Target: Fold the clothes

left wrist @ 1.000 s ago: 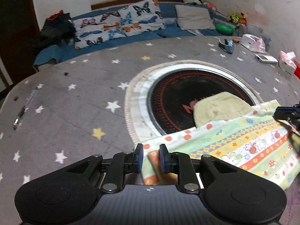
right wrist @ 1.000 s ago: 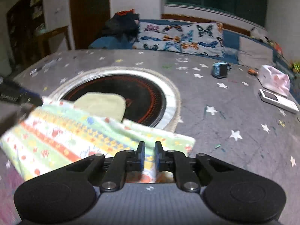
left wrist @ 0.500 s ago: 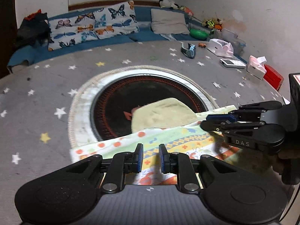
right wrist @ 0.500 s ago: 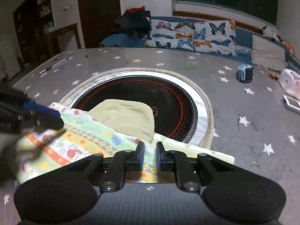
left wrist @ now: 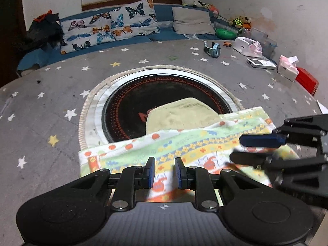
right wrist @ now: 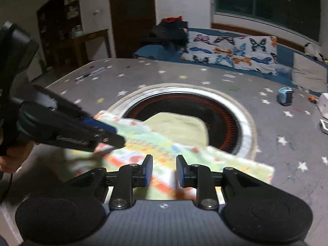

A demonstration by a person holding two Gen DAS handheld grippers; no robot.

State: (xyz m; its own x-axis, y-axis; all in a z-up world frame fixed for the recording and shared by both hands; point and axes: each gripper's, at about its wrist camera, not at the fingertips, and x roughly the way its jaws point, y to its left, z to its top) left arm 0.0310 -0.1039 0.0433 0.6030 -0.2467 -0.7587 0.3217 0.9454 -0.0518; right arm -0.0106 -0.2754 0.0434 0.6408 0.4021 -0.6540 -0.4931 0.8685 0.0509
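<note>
Both jaws wider than before: left gripper (left wrist: 164,172) and right gripper (right wrist: 164,170) parted over patterned cloth (left wrist: 184,143); nothing held.

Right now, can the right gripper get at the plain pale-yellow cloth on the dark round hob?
Probably yes. The right gripper is open over the patterned multicoloured cloth, and the plain pale-yellow cloth lies just beyond, its far part uncovered. Only its near edge is tucked under.
</note>
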